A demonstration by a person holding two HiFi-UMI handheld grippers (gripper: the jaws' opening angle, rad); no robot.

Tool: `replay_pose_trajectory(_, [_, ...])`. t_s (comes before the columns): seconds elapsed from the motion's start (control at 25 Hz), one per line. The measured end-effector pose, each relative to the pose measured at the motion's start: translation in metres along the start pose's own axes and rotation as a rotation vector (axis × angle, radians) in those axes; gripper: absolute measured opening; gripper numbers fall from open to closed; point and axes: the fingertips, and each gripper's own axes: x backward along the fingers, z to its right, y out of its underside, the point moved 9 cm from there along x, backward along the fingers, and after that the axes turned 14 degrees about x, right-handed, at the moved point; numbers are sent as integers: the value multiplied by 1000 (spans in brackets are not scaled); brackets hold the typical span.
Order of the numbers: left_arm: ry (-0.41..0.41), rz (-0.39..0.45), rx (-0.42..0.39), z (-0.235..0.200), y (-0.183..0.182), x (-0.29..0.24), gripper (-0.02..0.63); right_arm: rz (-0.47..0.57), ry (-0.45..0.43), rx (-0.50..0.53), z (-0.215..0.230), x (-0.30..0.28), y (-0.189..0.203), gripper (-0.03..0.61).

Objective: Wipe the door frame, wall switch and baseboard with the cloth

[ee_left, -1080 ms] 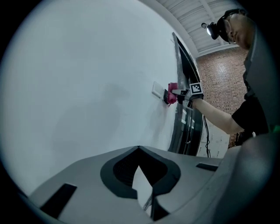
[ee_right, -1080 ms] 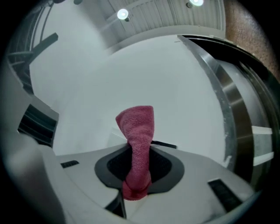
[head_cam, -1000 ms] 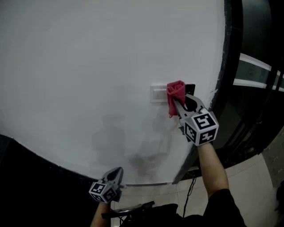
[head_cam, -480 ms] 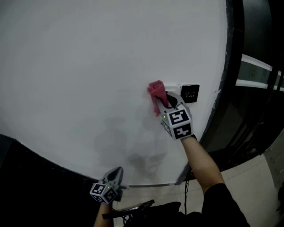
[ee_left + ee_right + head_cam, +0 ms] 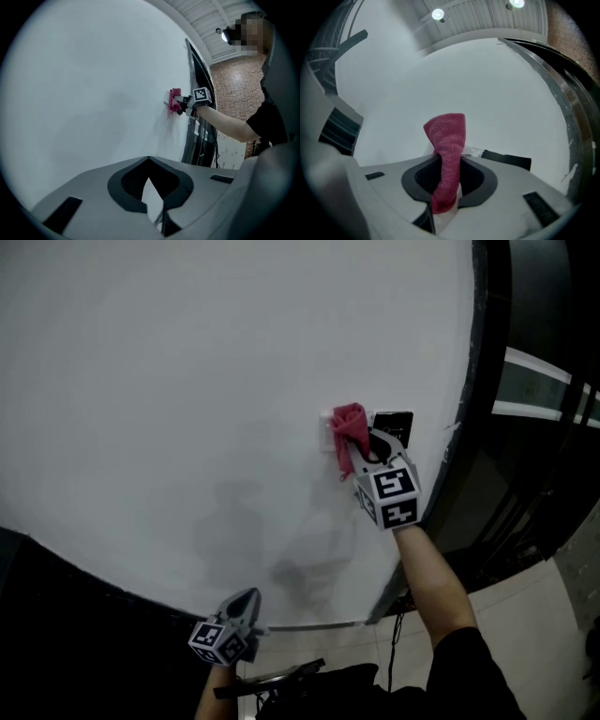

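Head view: clamps the cloth [image 5: 349, 429] in the right gripper [image 5: 364, 451], folded end standing past the jaw tips and laid against the wall switch [image 5: 327, 434], so that fabric, not plastic, meets the plate. Black exit plate [image 5: 394, 423] just beside the jaws; door frame [image 5: 480, 381] farther out on that side. Parks the left gripper [image 5: 246, 604] low, well apart (probably to leave the wiping arm room).

Left gripper view: jaws drawn together on nothing, aimed at bare wall [image 5: 93, 93].

Right gripper view: jaws pinched on the cloth's middle, tail hanging behind them, switch mostly hidden just ahead of the tips.
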Motion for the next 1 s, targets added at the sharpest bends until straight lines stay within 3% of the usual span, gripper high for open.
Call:
replay_pose_trajectory(0.24, [28, -1, -11, -1, -6, -6, -9, -21, 42, 12, 8, 6, 8, 83])
replay_pose_trajectory(0.52, [31, -18, -12, 7, -2, -14, -9, -24, 118, 133, 14, 14, 16, 84])
replay_pose_trajectory(1.0, [40, -42, -3, 18, 8, -22, -9, -23, 123, -2, 52, 30, 42, 84])
